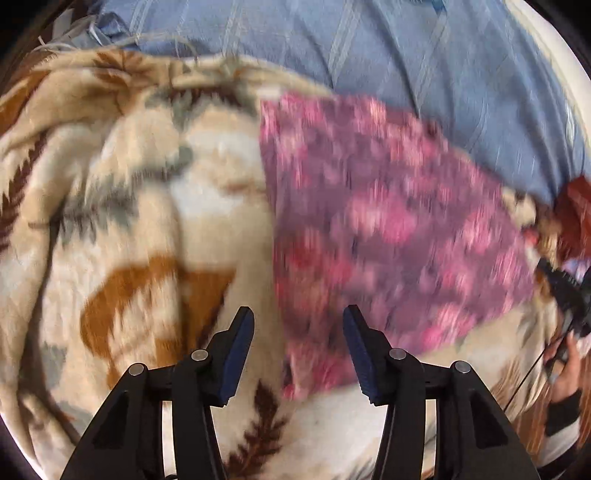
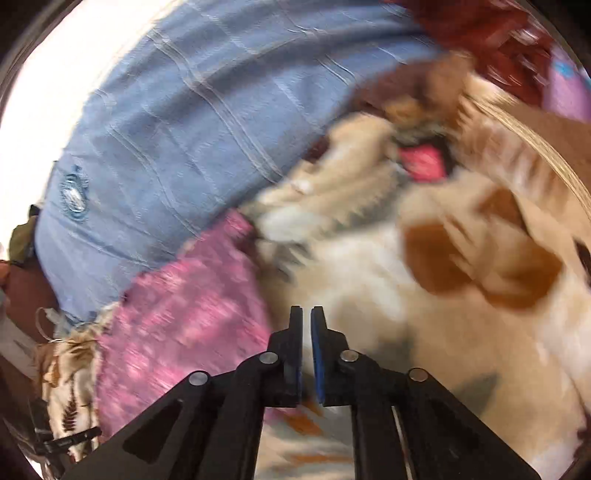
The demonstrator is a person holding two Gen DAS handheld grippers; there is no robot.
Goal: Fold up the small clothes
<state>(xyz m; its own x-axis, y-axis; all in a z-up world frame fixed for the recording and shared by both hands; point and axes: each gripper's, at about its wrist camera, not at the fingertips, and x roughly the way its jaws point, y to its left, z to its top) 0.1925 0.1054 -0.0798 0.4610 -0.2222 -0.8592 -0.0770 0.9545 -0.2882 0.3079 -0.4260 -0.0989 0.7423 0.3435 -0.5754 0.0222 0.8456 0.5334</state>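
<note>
A small pink and purple floral garment (image 1: 388, 229) lies spread flat on a cream blanket (image 1: 147, 206) with brown leaf prints. My left gripper (image 1: 298, 321) is open and empty, just above the garment's near left edge. In the right wrist view the garment (image 2: 184, 314) lies to the left of my right gripper (image 2: 306, 317), whose jaws are nearly together with nothing between them, over the blanket (image 2: 424, 295). Both views are motion blurred.
A blue striped sheet (image 1: 369, 59) covers the bed behind the blanket and also shows in the right wrist view (image 2: 177, 140). Dark red cloth (image 2: 480, 33) lies at the far right. The other hand and its gripper (image 1: 565, 306) show at the right edge.
</note>
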